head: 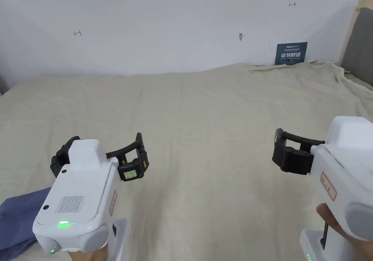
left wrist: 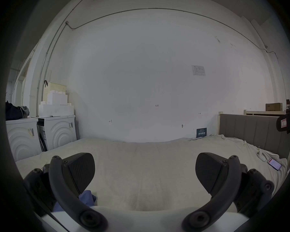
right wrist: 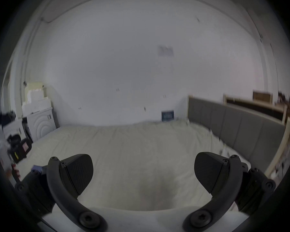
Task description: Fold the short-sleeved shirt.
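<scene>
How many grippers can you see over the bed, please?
2: the left gripper hovers open near the blue shirt; the right gripper hovers open farther right.

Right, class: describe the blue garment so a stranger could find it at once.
Start at the wide beige bed below the white wall. Go to its near left corner, beside the left tool. The shirt lies bunched there, the one blue thing on the pale cover.

Blue shirt [head: 16, 218] cut off at frame edge; right gripper view blurred.
</scene>
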